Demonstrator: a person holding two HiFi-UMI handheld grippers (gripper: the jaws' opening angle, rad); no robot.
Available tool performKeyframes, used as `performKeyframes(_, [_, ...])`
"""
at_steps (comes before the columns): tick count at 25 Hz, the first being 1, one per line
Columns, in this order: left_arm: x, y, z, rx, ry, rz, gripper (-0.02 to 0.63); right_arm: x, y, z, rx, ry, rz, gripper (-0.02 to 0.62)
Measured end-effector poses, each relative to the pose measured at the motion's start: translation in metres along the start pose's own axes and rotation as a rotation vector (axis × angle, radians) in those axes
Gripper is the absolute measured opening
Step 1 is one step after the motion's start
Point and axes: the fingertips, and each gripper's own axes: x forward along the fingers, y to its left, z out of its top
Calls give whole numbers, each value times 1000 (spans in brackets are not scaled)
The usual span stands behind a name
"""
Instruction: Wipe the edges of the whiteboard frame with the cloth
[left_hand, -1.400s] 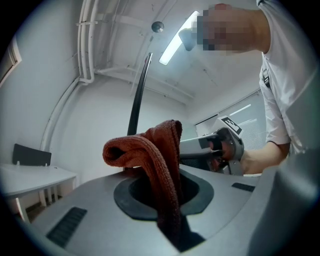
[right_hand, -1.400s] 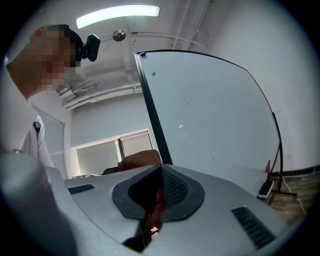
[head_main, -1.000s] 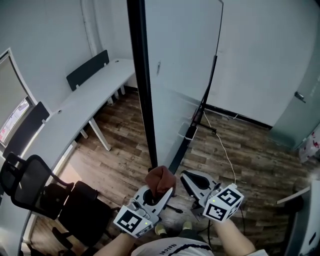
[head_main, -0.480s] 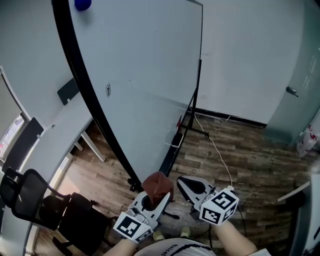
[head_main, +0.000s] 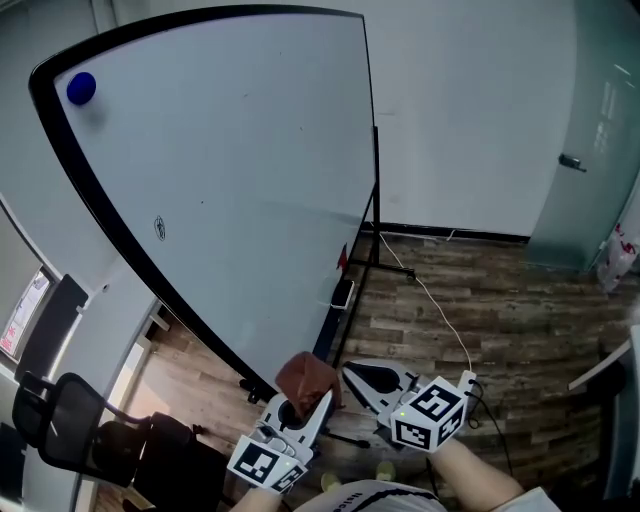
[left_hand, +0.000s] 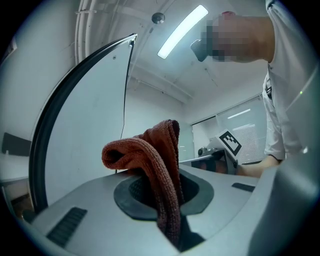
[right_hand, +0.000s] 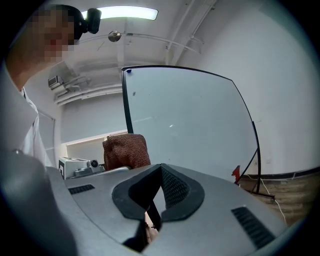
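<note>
The whiteboard has a black frame and stands ahead and to the left, with a blue magnet near its top left corner. My left gripper is low in the head view and shut on a reddish-brown cloth, short of the frame's lower end. In the left gripper view the cloth bulges out of the left gripper, and the frame curves up at the left. My right gripper is beside it, shut and empty. In the right gripper view the right gripper points at the board.
The whiteboard's black stand and foot rest on the wood floor, and a white cable trails to the right of them. A black office chair stands at the lower left. A glass door is at the far right.
The head view has tilted up, so the board's face, its curved frame and the blue magnet now show. Both grippers stay low and together, with the cloth still held.
</note>
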Motion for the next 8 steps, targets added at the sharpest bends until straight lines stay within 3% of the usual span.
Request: performKeyframes(8, [10,-1,-1,0,4,-6,61,-5,-10,2,-8,-2,-20,3])
